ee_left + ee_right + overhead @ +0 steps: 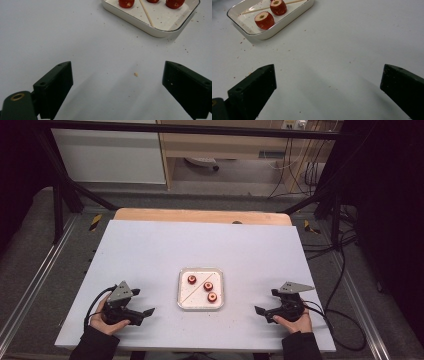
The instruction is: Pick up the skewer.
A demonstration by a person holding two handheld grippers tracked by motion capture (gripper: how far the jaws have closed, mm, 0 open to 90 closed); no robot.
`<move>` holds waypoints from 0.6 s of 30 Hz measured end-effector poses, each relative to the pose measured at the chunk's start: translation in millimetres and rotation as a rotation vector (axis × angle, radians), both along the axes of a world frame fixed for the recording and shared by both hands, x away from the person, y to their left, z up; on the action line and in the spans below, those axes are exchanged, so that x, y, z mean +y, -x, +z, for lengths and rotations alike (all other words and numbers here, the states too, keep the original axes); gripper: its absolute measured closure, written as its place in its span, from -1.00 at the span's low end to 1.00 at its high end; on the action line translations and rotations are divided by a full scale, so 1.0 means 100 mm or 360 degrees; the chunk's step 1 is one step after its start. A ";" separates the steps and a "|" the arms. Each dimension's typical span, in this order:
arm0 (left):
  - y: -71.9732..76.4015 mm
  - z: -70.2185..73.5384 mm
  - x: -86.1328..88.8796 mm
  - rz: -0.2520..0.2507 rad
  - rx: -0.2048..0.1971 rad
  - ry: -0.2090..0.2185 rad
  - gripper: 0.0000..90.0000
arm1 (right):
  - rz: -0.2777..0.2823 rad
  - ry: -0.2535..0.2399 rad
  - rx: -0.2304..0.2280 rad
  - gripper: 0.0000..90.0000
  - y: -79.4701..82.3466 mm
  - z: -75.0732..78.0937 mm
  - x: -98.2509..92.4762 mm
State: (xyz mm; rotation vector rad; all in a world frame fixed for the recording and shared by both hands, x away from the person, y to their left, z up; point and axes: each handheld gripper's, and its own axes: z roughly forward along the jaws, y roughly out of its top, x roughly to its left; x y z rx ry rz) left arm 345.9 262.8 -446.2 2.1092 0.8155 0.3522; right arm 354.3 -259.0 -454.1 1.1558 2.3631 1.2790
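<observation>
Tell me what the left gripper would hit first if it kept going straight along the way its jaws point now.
Probably the white tray. The left gripper, jaws open and empty, points across bare table toward the tray's near wall, slightly right of dead centre, so it might clip the corner. Beyond the wall lie a wooden skewer and red fruit pieces.

three cored red fruit pieces (208,286) and a skewer (195,286) lie in a white tray (220,271).

a lab or recording rig, not a home: a white-topped wooden bench (150,250) stands inside a black metal frame (60,195), loose black cables (345,270) trail over a grey carpeted floor (30,270), and more wires hang from a wall socket (295,124) behind.
</observation>
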 end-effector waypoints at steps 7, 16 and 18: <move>0.00 0.01 -0.06 -0.0010 0.0001 0.0001 -0.79 | 0.0002 0.0008 0.0008 -0.98 0.00 0.00 0.01; 0.00 0.03 -0.18 -0.0006 0.0017 -0.0013 -0.79 | 0.0007 0.0024 0.0006 -0.98 0.00 -0.01 0.01; 0.00 0.04 -0.23 -0.0015 0.0018 -0.0023 -0.79 | 0.0008 0.0029 0.0003 -0.98 0.00 -0.02 0.01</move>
